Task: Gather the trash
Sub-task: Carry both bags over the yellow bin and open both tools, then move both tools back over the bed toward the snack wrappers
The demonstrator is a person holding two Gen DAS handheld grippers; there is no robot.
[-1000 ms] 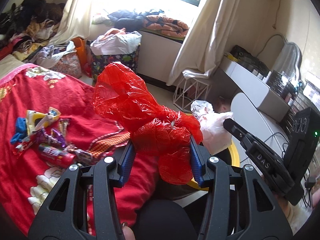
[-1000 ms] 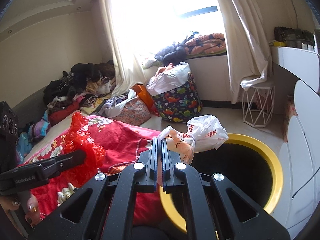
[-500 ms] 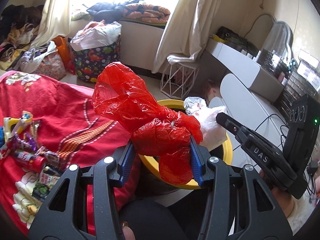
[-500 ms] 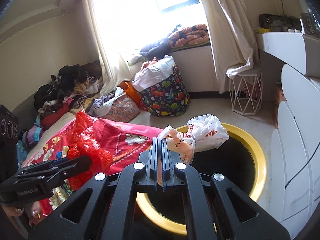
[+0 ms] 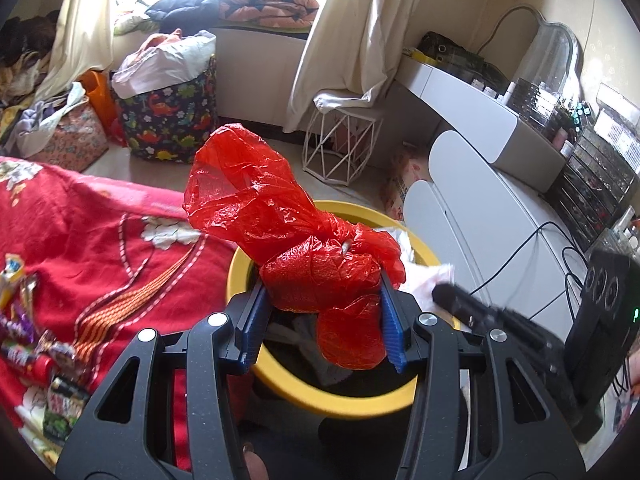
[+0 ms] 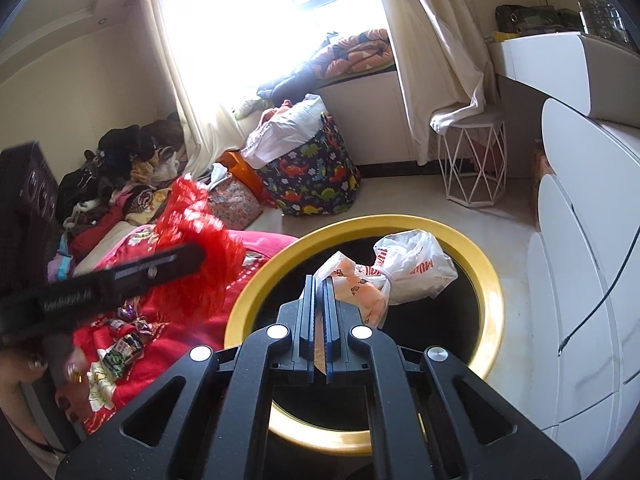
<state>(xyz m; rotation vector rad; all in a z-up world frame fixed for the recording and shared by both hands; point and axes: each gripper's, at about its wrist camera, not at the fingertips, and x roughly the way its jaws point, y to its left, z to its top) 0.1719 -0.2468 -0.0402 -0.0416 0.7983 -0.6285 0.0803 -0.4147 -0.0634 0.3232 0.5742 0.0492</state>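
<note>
Crumpled red plastic bag (image 5: 320,280): light, soft, springy; left gripper (image 5: 322,320) clamps knotted middle. Right gripper (image 6: 319,308) pinches thin edge of white printed plastic bag (image 6: 404,268) above yellow-rimmed bin (image 6: 486,280).

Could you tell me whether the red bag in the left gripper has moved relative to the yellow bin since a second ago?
Yes. The red bag, then over the bed, now hangs over the yellow bin rim.
</note>
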